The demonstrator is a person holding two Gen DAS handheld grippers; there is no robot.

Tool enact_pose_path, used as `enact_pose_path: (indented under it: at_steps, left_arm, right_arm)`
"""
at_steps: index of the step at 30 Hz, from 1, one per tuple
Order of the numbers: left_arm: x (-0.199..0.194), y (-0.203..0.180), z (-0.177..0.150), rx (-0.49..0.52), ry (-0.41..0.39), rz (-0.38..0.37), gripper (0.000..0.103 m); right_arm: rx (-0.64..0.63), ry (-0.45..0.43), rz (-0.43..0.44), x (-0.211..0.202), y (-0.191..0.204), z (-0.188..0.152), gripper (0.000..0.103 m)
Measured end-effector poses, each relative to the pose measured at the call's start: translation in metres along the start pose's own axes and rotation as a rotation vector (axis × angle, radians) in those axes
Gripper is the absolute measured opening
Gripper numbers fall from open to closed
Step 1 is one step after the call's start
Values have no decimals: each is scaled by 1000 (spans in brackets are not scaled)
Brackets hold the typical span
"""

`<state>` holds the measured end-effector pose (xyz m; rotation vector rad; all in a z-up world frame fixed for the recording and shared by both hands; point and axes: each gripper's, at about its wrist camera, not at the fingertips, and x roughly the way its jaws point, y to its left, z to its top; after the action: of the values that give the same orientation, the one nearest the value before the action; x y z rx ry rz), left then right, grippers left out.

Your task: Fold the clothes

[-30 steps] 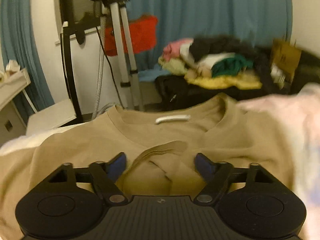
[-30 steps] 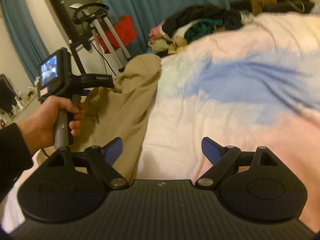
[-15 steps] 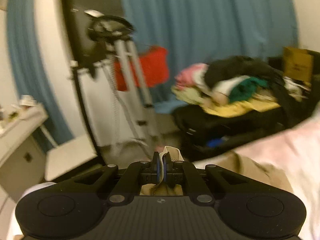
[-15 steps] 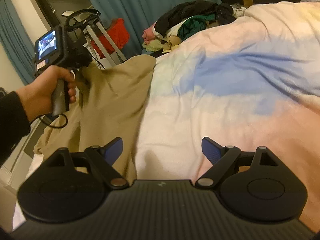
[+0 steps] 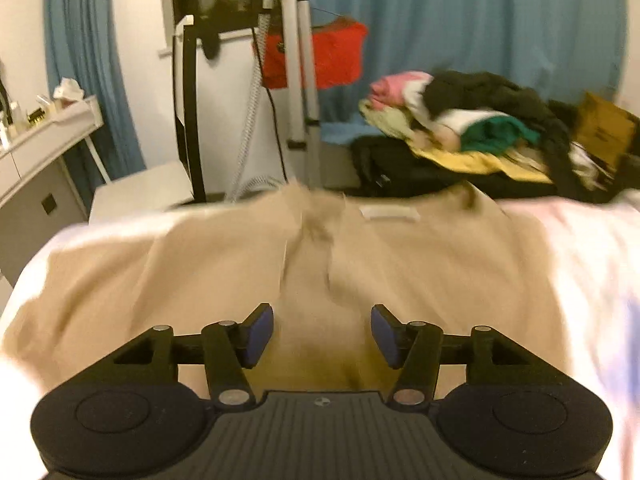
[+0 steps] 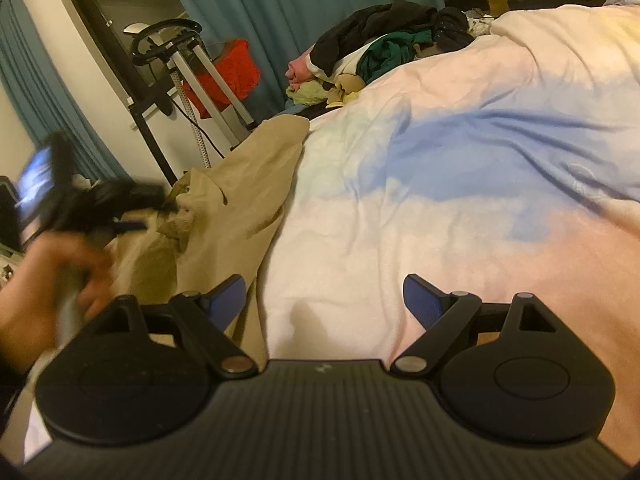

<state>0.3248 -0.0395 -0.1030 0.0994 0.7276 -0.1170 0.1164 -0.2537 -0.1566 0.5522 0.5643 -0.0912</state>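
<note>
Tan sweatshirt [image 5: 400, 264] lies spread on the duvet [image 5: 592, 248], just ahead of my left gripper [image 5: 322, 334], pads apart, holding nothing. Right-wrist cam: right gripper [image 6: 324, 300] wide open over duvet, sweatshirt bunched at its left edge.

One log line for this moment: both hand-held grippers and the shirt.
left hand-held gripper: open, empty | right hand-held gripper: open, empty | tan shirt: rumpled on bed, unfolded

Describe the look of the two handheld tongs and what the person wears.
Both the left tongs and right tongs are matte black with ribbed bodies, round side discs, silver pivot pins and blue pads. The hand shows a dark sleeve.
</note>
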Motion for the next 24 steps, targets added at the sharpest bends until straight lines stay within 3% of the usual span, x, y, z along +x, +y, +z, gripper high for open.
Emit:
enact_pose_path:
  at_steps: [4,8,13,16,18,19,20,24]
  left_arm:
    - [-86,6,-69,-16,71,-99,61]
    - [-155,10,-146,-97,152,-230,61]
    - [-198,13,-224,-169,263,-390,58]
    - [-211,18,-240,-164,262,-404,53]
    - [-218,22,-247,-158,250,-403,45]
    - [-222,24,-250,-156,244,-402,29]
    - [-225,26,-253,-153,238,-402,6]
    - [-240,33,-266,-137,209,-384,2]
  right_arm:
    - [-22,-22,8,-14,6,1,87]
    - [-55,-39,17,-32,12,1,87]
    - [-95,-46,4,-60,21,-5,87]
    - [-117,-38,-6,-76,27,-12,87]
    - [-140,-41,-8,-87,33,-17,87]
    - [-155,-44,-6,-92,36,-20,87]
    - [-166,-45,-1,-96,40,-23,87]
    - [-221,-47,13,-109,53,-34,87]
